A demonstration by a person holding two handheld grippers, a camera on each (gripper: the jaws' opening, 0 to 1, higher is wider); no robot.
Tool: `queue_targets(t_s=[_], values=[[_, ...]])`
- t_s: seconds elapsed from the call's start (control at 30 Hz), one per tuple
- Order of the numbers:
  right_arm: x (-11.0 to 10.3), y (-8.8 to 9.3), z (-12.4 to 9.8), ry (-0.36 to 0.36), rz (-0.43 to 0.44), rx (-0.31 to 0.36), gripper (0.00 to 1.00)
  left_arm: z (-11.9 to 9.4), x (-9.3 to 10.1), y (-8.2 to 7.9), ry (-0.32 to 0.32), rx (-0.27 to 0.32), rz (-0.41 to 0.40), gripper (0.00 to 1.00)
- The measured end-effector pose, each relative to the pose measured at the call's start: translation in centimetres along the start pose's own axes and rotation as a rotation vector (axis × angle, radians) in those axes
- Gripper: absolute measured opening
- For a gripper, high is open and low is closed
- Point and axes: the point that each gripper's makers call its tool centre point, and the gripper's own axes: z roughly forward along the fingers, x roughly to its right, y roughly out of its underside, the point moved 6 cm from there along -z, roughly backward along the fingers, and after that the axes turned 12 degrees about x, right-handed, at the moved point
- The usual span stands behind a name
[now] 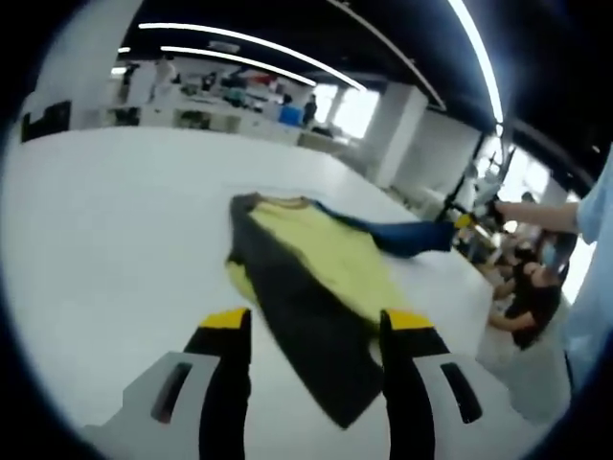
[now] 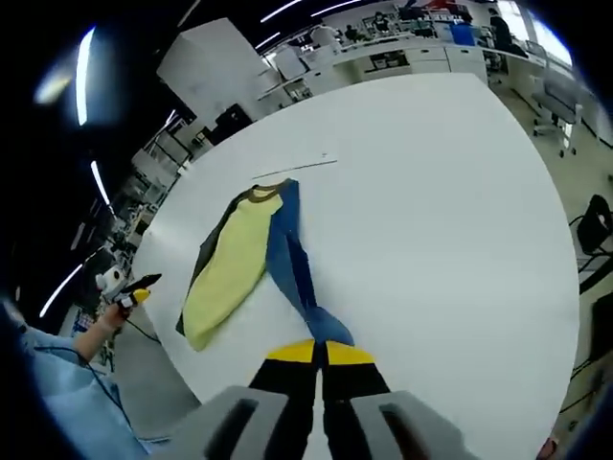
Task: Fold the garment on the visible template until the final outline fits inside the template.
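A garment (image 1: 326,264) lies flat on the white table (image 1: 115,240), with a yellow body, a dark grey side and a blue sleeve (image 1: 407,235). My left gripper (image 1: 316,321) hangs open over the dark grey hem (image 1: 316,345), which shows between its jaws. In the right gripper view the garment (image 2: 235,259) lies ahead, and its blue sleeve (image 2: 302,287) runs straight into my right gripper (image 2: 321,353), which is shut on the sleeve end. The right gripper (image 1: 466,219) also appears at the sleeve tip in the left gripper view. The left gripper (image 2: 137,286) sits at the far left, off the table's edge.
A thin dark line (image 2: 292,170) marks the table (image 2: 431,192) just beyond the collar. People (image 1: 527,297) sit past the table's right edge. Chairs (image 2: 594,230) stand on the floor beside the table. Benches (image 1: 230,105) line the background.
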Motion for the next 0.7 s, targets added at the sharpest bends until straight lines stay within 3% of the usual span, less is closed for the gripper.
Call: queue_targets(t_s=[0.2, 0.37, 0.53, 0.7], values=[[3.2, -1.3, 0.5, 0.025, 0.043, 0.010, 0.00, -0.2, 0.3, -0.3, -0.020, 0.000, 0.003, 0.50], [4.3, -2.1, 0.8, 0.034, 0.039, 0.012, 0.00, -0.1, 0.5, -0.9, -0.025, -0.001, 0.016, 0.50], [5.1, -2.2, 0.9, 0.042, 0.017, -0.011, 0.00, 0.2, 0.5, -0.9, -0.027, -0.016, 0.026, 0.50], [7.8, -2.4, 1.0, 0.054, 0.025, -0.037, 0.00, 0.7, 0.6, -0.6, -0.023, -0.030, 0.022, 0.50]])
